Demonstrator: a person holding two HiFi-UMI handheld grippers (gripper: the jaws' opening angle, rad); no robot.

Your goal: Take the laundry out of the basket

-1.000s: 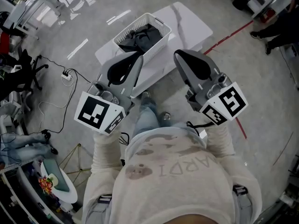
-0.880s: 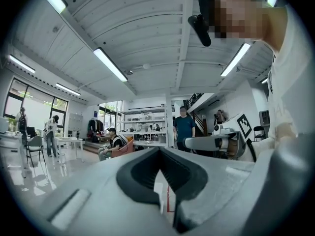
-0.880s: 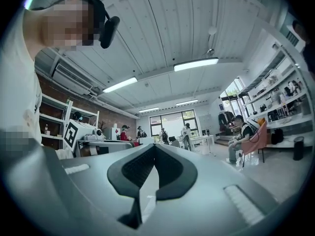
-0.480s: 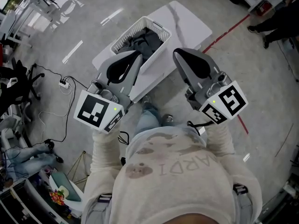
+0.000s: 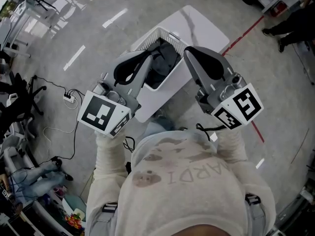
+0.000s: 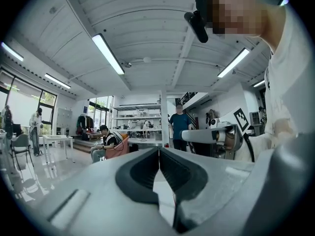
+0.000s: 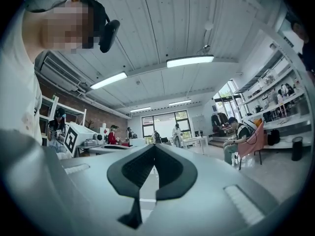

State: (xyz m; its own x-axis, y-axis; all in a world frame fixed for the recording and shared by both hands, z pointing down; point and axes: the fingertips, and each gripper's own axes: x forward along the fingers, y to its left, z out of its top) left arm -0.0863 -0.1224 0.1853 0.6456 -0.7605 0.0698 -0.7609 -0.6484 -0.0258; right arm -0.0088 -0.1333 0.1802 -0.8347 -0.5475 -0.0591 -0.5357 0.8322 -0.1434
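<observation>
Standing over a white table [image 5: 199,21] that runs from the centre of the head view toward 1 o'clock, the person now has it closer than one second ago, when it lay farther off toward 12 o'clock and well ahead of both tools. White latticed basket [image 5: 167,32] rests on the table's near half, at 12 o'clock from the person's chest; formerly clear beyond the gripper tips, it now appears between them, with the tips overlapping its long sides. Dark laundry [image 5: 166,63] lies heaped inside the basket, untouched and unchanged in its place there. Left gripper [image 5: 146,58] points toward 1 o'clock across the basket's left side; its dark pads [image 6: 142,168] meet at the tip with nothing between them. Right gripper [image 5: 189,53] points toward 11 o'clock at the basket's right side; its pads [image 7: 140,168] likewise meet at the tip, empty, as in the earlier frames
</observation>
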